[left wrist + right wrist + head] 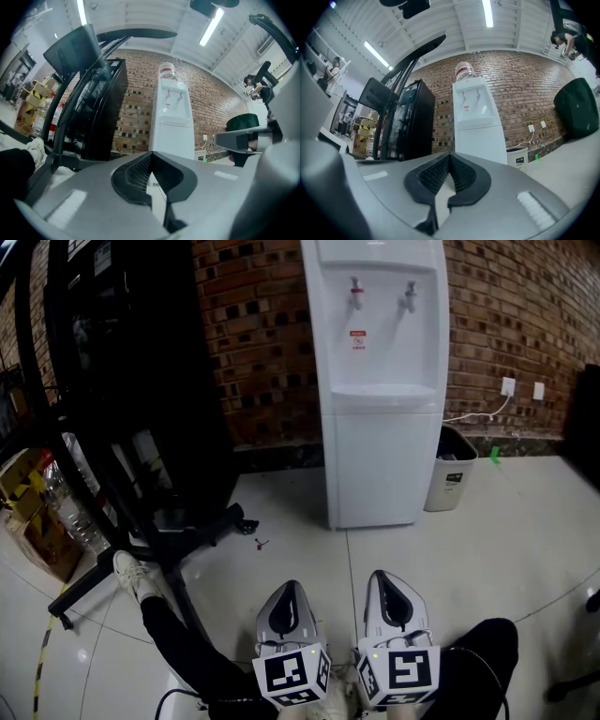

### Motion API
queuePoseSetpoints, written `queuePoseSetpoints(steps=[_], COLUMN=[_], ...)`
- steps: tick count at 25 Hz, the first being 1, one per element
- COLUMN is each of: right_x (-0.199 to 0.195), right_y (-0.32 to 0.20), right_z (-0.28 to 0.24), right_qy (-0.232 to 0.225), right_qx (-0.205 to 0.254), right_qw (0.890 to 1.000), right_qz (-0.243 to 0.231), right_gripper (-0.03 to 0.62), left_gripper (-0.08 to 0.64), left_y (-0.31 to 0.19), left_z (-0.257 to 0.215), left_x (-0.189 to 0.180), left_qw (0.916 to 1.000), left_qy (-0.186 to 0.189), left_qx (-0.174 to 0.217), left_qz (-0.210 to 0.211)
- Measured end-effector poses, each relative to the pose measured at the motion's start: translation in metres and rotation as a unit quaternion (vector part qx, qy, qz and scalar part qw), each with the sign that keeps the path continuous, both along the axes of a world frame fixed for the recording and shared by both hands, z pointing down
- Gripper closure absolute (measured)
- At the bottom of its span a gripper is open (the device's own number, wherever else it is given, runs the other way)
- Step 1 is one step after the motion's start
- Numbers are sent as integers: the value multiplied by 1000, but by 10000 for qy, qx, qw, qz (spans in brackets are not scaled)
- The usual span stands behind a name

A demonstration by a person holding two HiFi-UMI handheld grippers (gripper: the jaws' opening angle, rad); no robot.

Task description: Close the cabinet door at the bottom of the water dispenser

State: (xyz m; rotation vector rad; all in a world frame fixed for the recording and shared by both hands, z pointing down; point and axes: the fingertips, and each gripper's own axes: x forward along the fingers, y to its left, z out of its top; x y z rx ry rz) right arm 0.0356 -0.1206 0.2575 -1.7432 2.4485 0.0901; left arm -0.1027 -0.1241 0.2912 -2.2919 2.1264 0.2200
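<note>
A white water dispenser (380, 381) stands against the brick wall, its bottom cabinet door (382, 465) flush with the body. Both gripper views show the dispenser (172, 122) (480, 126) some way ahead. My left gripper (289, 589) and right gripper (382, 577) are held side by side low in the head view, well short of the dispenser, pointing toward it. Both are shut with nothing between the jaws; the tips meet in the left gripper (150, 154) and in the right gripper (450, 155).
A tall black machine (122, 381) on a black stand fills the left. A grey waste bin (452, 470) sits right of the dispenser. Boxes and bottles (47, 512) lie at far left. A person's leg and white shoe (131, 576) reach across the floor.
</note>
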Motion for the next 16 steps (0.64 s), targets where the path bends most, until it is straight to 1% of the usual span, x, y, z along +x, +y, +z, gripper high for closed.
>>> queuePoseSetpoints(steps=[16], right_x=[-3], right_y=[3], right_z=[4], right_qy=[65], right_qx=[-28], right_qw=[10000], right_qz=[-57], right_gripper=[592], left_gripper=[545], left_y=[0], left_z=[-1], left_x=[-1], left_qw=[10000], left_qy=[28], left_qx=[12], left_qz=[5])
